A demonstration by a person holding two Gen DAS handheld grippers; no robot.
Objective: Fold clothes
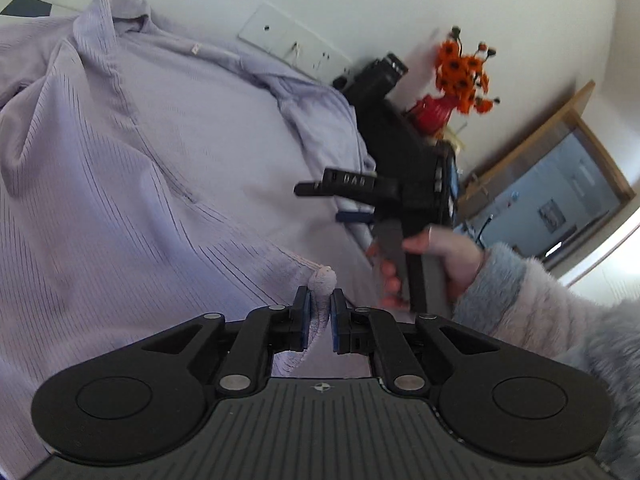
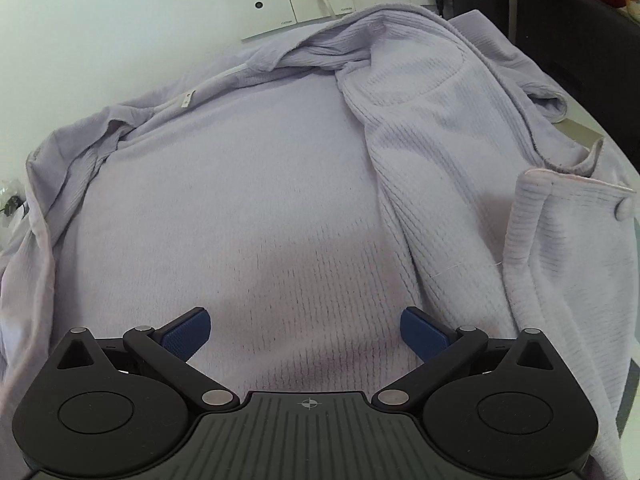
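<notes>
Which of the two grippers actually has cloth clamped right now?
The left gripper: its pads pinch a fold of the lilac cardigan. The right gripper is wide open above it.

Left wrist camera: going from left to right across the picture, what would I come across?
Lilac garment → white wall plate → the other gripper, black, held by a hand → orange flowers → fluffy sleeve → wood-framed doorway. In the foreground, the jaws pinch a bit of the garment.
</notes>
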